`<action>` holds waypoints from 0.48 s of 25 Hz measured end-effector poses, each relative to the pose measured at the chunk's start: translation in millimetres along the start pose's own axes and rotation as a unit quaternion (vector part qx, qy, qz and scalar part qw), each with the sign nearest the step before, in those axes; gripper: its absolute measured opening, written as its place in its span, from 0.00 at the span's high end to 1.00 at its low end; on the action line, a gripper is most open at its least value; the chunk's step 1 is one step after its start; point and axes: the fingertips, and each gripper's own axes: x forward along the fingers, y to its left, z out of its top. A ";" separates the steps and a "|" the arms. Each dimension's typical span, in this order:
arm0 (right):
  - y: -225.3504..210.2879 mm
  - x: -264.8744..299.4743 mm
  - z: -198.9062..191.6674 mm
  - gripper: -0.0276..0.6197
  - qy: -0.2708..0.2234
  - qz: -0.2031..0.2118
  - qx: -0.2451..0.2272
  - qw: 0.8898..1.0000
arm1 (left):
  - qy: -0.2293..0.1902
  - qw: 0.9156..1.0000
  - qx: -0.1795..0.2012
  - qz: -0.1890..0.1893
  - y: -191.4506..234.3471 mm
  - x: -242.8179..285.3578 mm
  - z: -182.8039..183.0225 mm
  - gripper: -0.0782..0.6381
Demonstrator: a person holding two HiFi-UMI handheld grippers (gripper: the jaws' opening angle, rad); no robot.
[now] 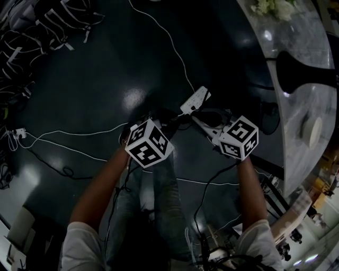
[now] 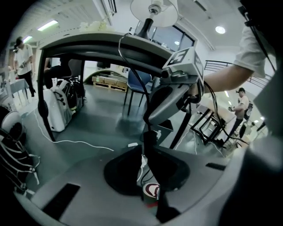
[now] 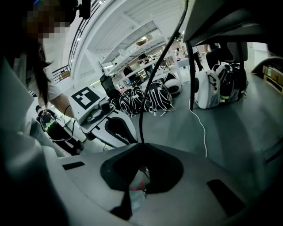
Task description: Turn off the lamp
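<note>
The lamp's black base [image 1: 299,71] stands on the pale table [image 1: 318,32] at the right, and its white shade [image 2: 154,11] shows above the table edge in the left gripper view. Its black cord [image 3: 152,75] hangs down to floor level, where both grippers meet. My left gripper [image 1: 165,117] is shut on the cord's black inline switch [image 2: 149,140], which stands up from its jaw tips. My right gripper [image 1: 197,120] comes in from the right. The cord runs straight into its nearly closed jaws. A grey finger [image 2: 166,103] of the right gripper reaches down onto the switch.
A white power strip [image 1: 195,100] lies on the dark glossy floor just beyond the grippers, with white cables [image 1: 79,132] trailing left. Black bags with white straps [image 1: 37,26] are heaped at the top left. Table legs [image 2: 43,88] and a chair stand nearby. People stand in the background.
</note>
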 end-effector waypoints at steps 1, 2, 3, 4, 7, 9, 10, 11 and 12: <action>-4.3 2.2 -0.9 0.94 -0.003 -0.008 0.008 1.000 | -0.003 1.000 -0.009 0.019 5.5 -1.0 -1.4 0.86; -9.0 4.6 -1.4 0.94 -0.007 -0.017 0.016 1.000 | -0.005 0.999 -0.018 0.038 11.2 -1.8 -3.7 0.88; -14.3 7.2 -1.7 0.94 -0.012 -0.026 0.024 0.999 | -0.005 0.998 -0.028 0.054 16.1 -2.3 -6.8 0.88; -20.2 10.1 -1.8 0.94 -0.018 -0.035 0.034 0.999 | -0.005 0.997 -0.040 0.067 20.4 -2.4 -10.6 0.88; -40.1 20.3 -1.9 0.94 -0.042 -0.065 0.073 0.994 | -0.013 0.992 -0.089 0.087 27.2 -3.5 -23.1 0.88; -55.3 26.4 -1.6 0.94 -0.062 -0.087 0.105 0.989 | -0.022 0.989 -0.117 0.090 26.9 -4.6 -30.7 0.88; -63.8 28.7 -0.8 0.94 -0.072 -0.099 0.119 0.985 | -0.024 0.987 -0.127 0.091 26.8 -5.1 -34.3 0.88; -72.6 30.5 0.3 0.94 -0.082 -0.112 0.132 0.982 | -0.024 0.986 -0.133 0.095 27.4 -5.5 -38.0 0.88; -81.4 32.1 1.9 0.94 -0.090 -0.125 0.143 0.978 | -0.023 0.985 -0.137 0.099 28.9 -5.8 -41.6 0.88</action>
